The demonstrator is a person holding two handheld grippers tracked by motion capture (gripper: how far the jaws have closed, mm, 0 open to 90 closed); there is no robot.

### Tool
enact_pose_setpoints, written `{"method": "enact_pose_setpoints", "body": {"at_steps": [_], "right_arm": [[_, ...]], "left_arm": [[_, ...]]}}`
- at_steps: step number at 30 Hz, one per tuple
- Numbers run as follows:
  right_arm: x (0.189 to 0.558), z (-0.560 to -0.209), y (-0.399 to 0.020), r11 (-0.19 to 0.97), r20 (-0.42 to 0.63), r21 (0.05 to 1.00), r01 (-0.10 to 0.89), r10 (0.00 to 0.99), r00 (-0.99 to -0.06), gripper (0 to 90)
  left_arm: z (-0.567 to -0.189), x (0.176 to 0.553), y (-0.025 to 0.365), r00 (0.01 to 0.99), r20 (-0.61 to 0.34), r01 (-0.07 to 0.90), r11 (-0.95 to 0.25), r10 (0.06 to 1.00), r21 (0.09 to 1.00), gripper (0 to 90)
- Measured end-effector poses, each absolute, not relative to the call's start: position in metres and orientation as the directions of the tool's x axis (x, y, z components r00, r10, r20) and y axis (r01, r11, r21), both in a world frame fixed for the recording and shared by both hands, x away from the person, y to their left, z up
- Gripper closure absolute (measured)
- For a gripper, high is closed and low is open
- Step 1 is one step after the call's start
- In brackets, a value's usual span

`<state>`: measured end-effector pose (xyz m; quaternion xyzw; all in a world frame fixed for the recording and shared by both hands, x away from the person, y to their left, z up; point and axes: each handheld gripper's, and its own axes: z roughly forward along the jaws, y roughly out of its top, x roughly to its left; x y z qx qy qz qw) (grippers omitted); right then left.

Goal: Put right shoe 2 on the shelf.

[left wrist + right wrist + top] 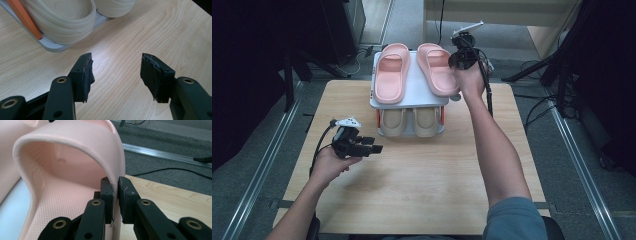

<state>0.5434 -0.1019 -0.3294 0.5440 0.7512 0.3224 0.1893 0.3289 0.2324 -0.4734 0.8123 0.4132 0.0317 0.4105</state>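
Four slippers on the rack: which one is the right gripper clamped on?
The right gripper pinches the side wall of the pink foam slipper on the right of the top shelf; its pink twin and the two beige slippers below are untouched.

Pink slipper (75, 170), upright on rack top shelf (412, 95), beside its mate (391, 72).

High view: looks forward and down from above onto the whole tabletop (412, 175). Left gripper view: sits close over that tabletop, facing the rack's (53, 47) lower tier. Right gripper view: very near, along the pink slipper (75, 157), also seen from above.
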Motion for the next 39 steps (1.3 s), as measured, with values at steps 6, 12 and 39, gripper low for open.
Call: {"method": "enact_pose_setpoints", "body": {"at_steps": [6, 12, 39], "right_arm": [[0.544, -0.332, -0.089, 0.200, 0.070, 0.693, 0.692, 0.937, -0.341, 82.6], [0.537, -0.336, -0.083, 0.196, 0.105, 0.696, 0.691, 0.924, -0.368, 79.1], [0.499, -0.343, -0.082, 0.241, 0.141, 0.757, 0.607, 0.847, -0.513, 67.1]], "left_arm": [[-0.474, 0.329, 0.233, 0.656, -0.288, 0.646, -0.322, 0.698, 0.692, 43.4], [-0.473, 0.329, 0.233, 0.659, -0.283, 0.640, -0.322, 0.697, 0.698, 43.6], [-0.474, 0.330, 0.232, 0.655, -0.269, 0.642, -0.333, 0.706, 0.690, 44.0]]}}
